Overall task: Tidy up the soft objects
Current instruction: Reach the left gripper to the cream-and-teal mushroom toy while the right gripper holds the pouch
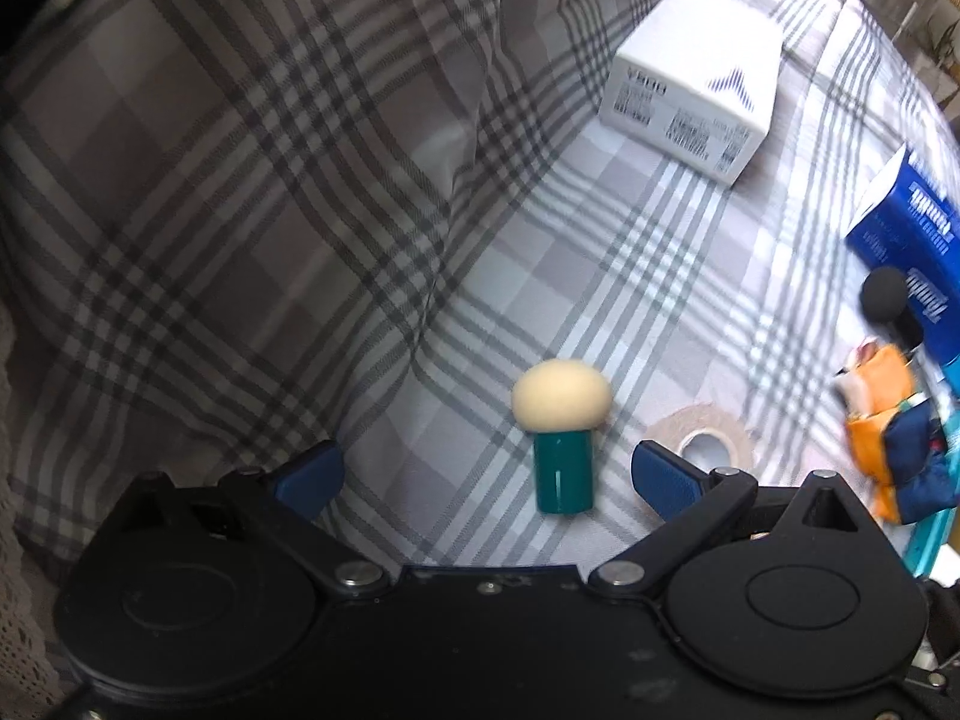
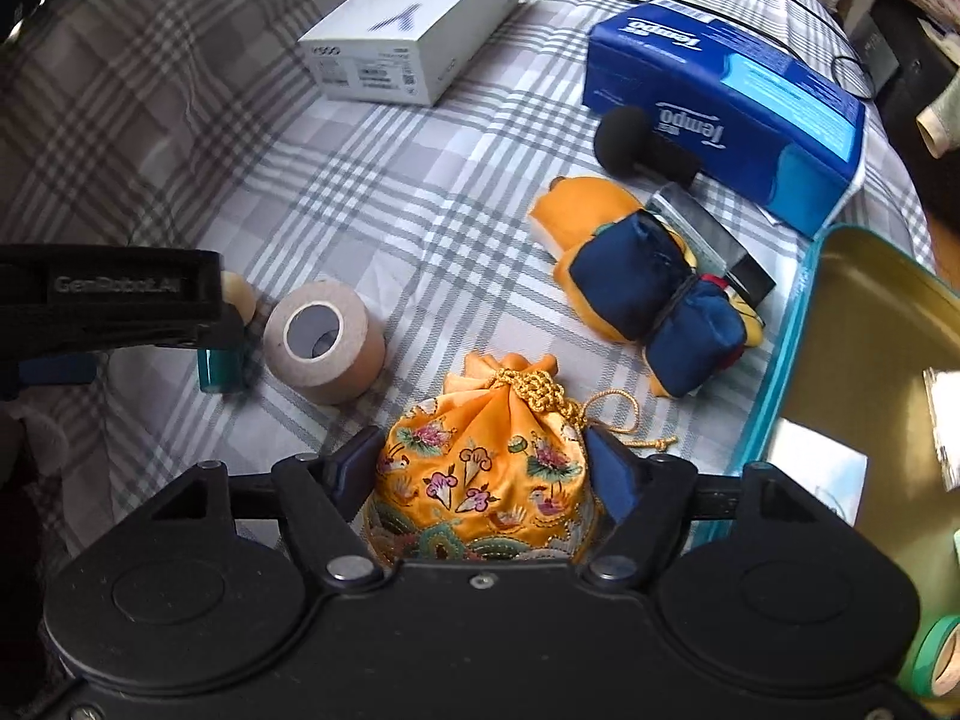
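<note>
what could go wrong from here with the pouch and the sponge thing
The right tongs squeeze the embroidered pouch low on its body; its loose gold cord trails out and might snag when lifted toward the tin. The left tongs stand open around the mushroom-shaped sponge, which is upright and may tip if one pad touches first. The tape roll sits close and could be nudged.

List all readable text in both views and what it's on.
"Tempo": printed several times on the blue tissue pack, upside down in the right wrist view.
"GenRobot.AI": embossed on the left gripper body.
"Y500" or similar: white box, too blurred to confirm.
White box barcode labels: too small to read.
Embroidered pouch: no text.
</note>
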Demonstrator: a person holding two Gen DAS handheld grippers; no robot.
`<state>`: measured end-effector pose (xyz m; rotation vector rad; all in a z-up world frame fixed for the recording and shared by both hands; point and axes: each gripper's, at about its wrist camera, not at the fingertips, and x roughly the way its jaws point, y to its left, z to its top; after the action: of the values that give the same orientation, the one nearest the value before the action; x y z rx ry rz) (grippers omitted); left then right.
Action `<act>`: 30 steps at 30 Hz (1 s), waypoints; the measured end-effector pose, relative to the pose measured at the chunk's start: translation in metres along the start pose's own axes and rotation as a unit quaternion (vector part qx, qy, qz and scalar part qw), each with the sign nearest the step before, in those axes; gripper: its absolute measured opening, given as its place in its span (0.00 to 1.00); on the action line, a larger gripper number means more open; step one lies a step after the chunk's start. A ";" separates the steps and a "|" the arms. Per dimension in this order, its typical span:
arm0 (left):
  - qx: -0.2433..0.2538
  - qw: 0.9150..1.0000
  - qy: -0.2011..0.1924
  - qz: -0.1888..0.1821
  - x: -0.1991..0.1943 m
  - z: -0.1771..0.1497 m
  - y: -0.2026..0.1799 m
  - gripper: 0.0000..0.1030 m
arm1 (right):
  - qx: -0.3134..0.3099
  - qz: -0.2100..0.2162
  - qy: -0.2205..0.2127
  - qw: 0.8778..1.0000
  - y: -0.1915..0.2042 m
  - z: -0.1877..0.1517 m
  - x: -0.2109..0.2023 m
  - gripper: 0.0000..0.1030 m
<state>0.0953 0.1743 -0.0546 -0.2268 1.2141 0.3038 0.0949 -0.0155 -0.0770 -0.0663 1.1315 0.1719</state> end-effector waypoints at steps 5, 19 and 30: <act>0.000 1.000 0.022 0.015 0.020 0.001 -0.002 0.99 | 0.007 0.012 0.019 1.000 0.000 0.001 0.014 0.73; -0.017 0.999 0.021 0.022 0.041 0.012 -0.006 1.00 | -0.072 0.001 0.039 0.997 0.018 0.005 0.031 0.98; -0.010 0.999 0.025 0.018 0.040 0.014 -0.003 1.00 | -0.075 0.000 0.029 0.997 0.018 0.005 0.035 0.98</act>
<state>0.1212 0.1801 -0.0882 -0.2313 1.2668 0.3425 0.1107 0.0068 -0.1063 -0.2068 1.1747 0.2561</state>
